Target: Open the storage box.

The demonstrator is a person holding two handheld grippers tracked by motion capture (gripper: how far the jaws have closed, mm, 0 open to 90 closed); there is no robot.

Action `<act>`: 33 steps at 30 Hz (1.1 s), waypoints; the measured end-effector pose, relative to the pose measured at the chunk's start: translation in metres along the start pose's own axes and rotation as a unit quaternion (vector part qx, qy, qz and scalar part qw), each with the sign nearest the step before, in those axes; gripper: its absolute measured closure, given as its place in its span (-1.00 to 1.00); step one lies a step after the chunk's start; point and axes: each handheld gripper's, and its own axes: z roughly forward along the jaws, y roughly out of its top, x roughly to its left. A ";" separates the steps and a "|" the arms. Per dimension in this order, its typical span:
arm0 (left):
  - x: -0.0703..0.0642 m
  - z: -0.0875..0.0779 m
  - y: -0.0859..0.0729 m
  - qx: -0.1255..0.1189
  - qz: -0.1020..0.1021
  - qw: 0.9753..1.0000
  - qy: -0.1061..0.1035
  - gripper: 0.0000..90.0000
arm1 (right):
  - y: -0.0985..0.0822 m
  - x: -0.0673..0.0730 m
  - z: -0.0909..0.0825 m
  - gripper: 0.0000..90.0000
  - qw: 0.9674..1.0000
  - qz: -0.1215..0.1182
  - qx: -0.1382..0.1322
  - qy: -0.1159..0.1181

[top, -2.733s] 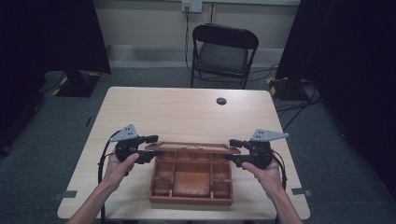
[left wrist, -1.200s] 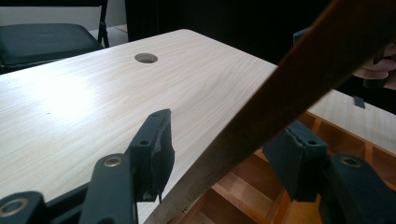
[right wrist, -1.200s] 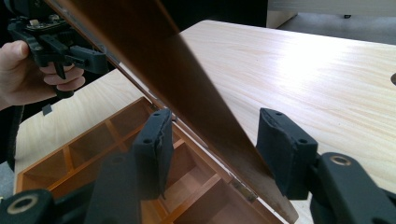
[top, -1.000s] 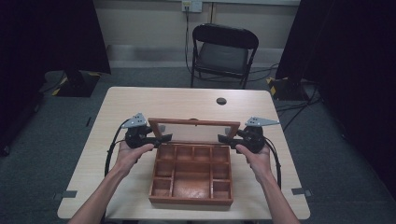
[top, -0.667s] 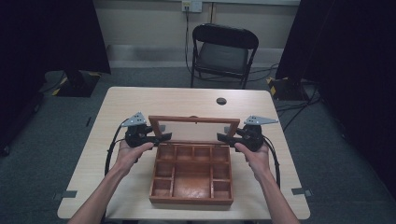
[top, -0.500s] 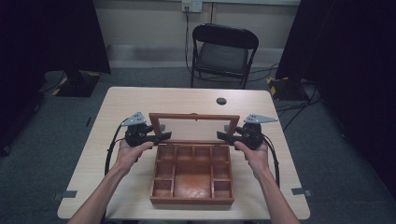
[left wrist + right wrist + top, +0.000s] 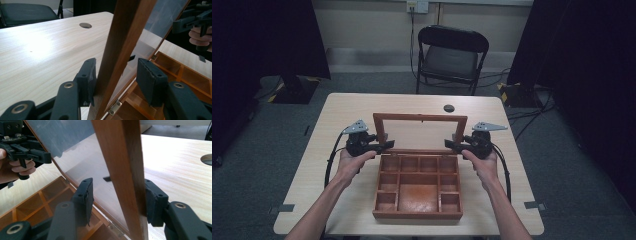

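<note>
Glass-paned wooden lid (image 7: 419,134) of brown compartmented wooden box (image 7: 418,186) at table centre now raised near upright. Left gripper (image 7: 115,75), right gripper (image 7: 117,195) spread loosely around frame sides. Opening nearly finished.

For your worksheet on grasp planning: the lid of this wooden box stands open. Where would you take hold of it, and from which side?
Grip the lid by its wooden side rails, one claw per rail, each coming in from its own outer side. The rails are flat, narrow strips that fit between the jaws, as the left claw and right claw straddle them. The middle is a clear pane, offering no edge. Staying low, near the hinges, probably steadies it.
</note>
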 end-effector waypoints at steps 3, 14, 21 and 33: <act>0.002 0.002 -0.002 0.004 -0.003 1.000 0.001 0.13 | -0.002 -0.002 0.002 0.07 1.000 0.004 -0.001 -0.004; 0.004 0.006 -0.005 -0.004 -0.009 1.000 0.010 0.12 | -0.006 -0.006 0.010 0.07 1.000 0.009 0.000 -0.012; 0.009 0.009 -0.008 0.003 -0.011 1.000 0.011 0.12 | -0.008 -0.009 0.015 0.05 1.000 0.012 0.001 -0.017; 0.014 0.015 -0.016 0.007 -0.028 0.999 0.021 0.12 | -0.012 -0.014 0.021 0.01 0.999 0.018 0.005 -0.031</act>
